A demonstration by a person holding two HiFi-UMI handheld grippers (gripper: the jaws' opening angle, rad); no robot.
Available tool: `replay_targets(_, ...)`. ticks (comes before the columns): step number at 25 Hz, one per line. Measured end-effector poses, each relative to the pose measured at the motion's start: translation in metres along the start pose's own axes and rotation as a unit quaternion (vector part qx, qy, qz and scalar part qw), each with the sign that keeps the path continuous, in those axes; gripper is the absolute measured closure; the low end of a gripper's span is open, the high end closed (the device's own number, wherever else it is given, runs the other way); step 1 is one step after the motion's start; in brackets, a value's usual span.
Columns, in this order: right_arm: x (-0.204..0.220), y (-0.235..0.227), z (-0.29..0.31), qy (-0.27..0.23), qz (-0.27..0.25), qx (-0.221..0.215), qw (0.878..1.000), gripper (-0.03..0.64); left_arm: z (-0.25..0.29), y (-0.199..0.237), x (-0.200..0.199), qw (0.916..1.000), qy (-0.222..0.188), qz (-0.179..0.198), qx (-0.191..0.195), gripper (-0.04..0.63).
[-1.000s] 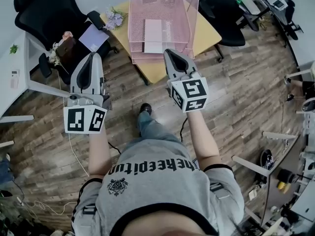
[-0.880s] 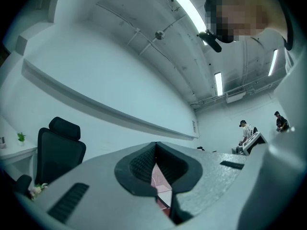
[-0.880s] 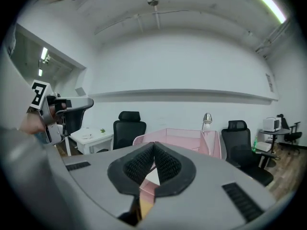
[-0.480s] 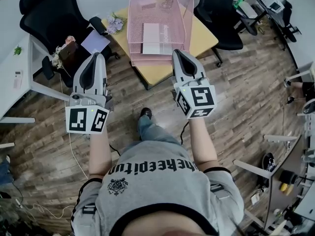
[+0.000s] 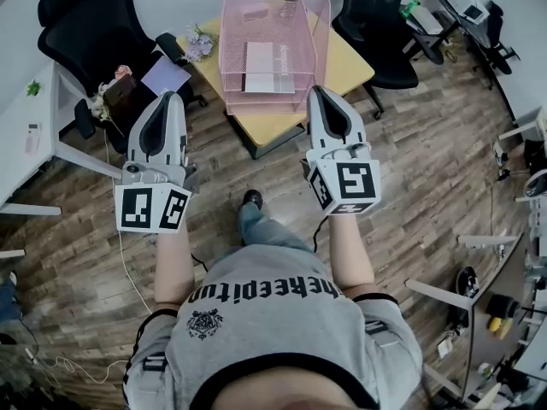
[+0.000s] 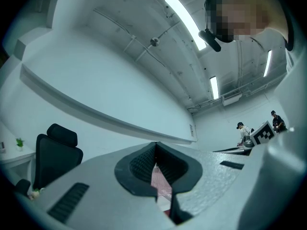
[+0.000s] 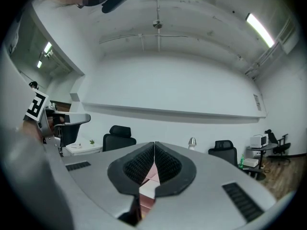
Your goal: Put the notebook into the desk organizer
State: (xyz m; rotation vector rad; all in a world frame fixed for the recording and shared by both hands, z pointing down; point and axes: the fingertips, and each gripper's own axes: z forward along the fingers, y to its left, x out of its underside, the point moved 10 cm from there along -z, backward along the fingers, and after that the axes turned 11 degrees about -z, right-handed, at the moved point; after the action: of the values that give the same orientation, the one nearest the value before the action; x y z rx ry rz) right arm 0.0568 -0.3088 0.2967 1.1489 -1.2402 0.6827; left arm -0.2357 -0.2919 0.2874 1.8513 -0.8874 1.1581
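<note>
Head view: the only one w/ the full layout. The left hand-held gripper [image 5: 169, 97] and right hand-held gripper [image 5: 322, 90] are held out side by side, well apart, tips toward the pink mesh desk organizer [image 5: 232, 54].
Notebook: the pale notebook [image 5: 261, 65] lies flat inside the organizer, seen thru the mesh. Which tier it is on I can't tell. Neither gripper touches it.
Left gripper view: jaws pressed together at the tips, nothing between them. A sliver of pink shows thru the gap lower down. The camera is aimed up at ceiling strip lights [image 6: 184, 20] and a white wall, none of which the head view shows. A person [image 6: 242, 131] stands far off at right, small.
Right gripper view: jaws pressed together, empty, w/ the same pink sliver below the tips. It looks level at a long white wall w/ black chairs [image 7: 117, 137] along it, also out of the head view's frame.
Worktop: yellow top [image 5: 350, 62]; the organizer takes up much of it. A bunch of flowers [image 5: 198, 39] sits at its left corner.
Beside it: a lavender flat item [image 5: 165, 73] and a dark bag [image 5: 118, 86] sit left of the worktop, by a black office chair [image 5: 81, 24].
Floor: wood planks [image 5: 427, 169].
Room: a white desk [image 5: 30, 101] at the left edge; more desks & gear at right, too small to make out.
</note>
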Motion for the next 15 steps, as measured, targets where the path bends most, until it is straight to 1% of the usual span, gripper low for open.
replay_targets(11,-0.017,-0.006,-0.033,-0.035,0.017,0.036,0.999,0.614,-0.014,-0.018,-0.01,0.9999,-0.009,0.005,0.006,0.592)
replay_targets(15,-0.019,-0.007,-0.039,-0.041,0.018,0.042,0.998,0.614,-0.018,-0.022,-0.012,0.9999,-0.012,0.007,0.007,0.592)
